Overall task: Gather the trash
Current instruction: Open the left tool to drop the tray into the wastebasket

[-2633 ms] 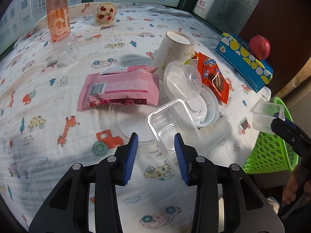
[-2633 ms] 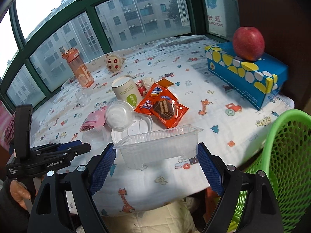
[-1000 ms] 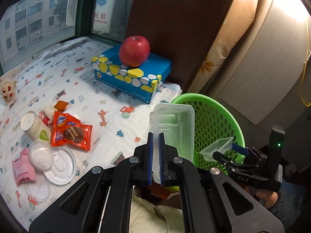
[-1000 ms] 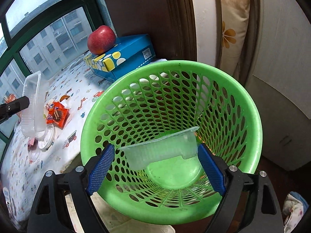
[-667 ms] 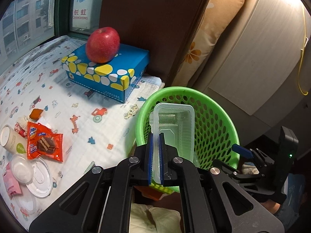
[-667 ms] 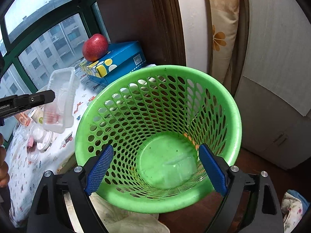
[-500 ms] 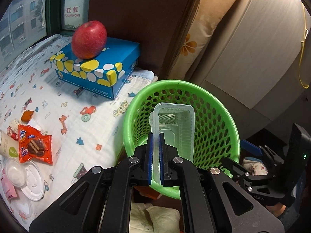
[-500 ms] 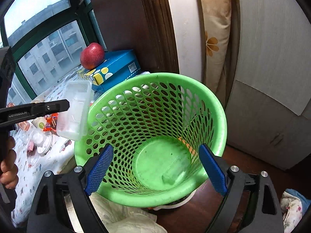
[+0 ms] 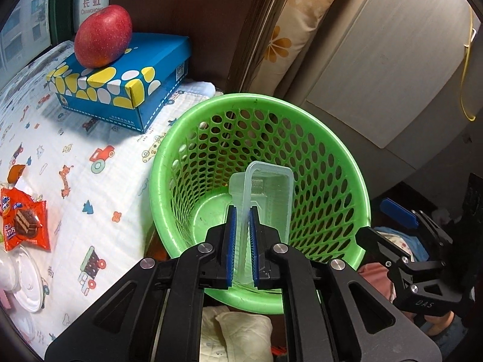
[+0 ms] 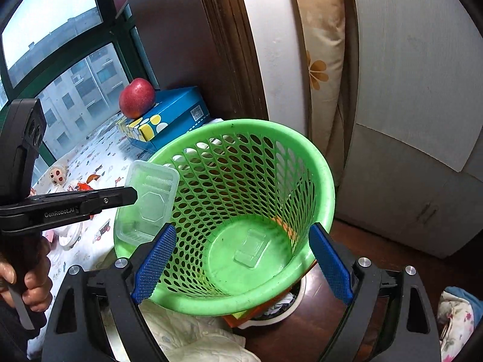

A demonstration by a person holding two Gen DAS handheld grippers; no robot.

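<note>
- Left gripper [image 9: 241, 241] is seen with its jaws opening; the wall of a clear plastic tray [image 9: 265, 199] is still between the blue pads [image 9: 231, 241], with a slight gap showing at the pads.
- Clear plastic tray is held upright over the green basket [image 9: 332, 163], above the rim at roughly 9 o'clock in the right wrist view [image 10: 148, 199].
- A second clear tray [image 10: 252, 249] is found lying flat on the basket floor, near its centre.
- Right gripper [image 10: 241, 259] is released; its jaws stand wide and empty, one finger at each side of the basket's near rim.
- Green basket is positioned just beside the edge of a table covered with a printed cloth [image 9: 75, 163].
- A blue box with yellow and white spots [image 9: 120, 81] is located on the cloth at 11 o'clock from the basket, with a red apple [image 9: 104, 36] resting on top.
- An orange snack wrapper [image 9: 24, 220] and a white round lid [image 9: 24, 286] are located at 9 o'clock, well apart from the basket.
- A person's hand [image 10: 28, 280] is seen gripping the left gripper's handle.
</note>
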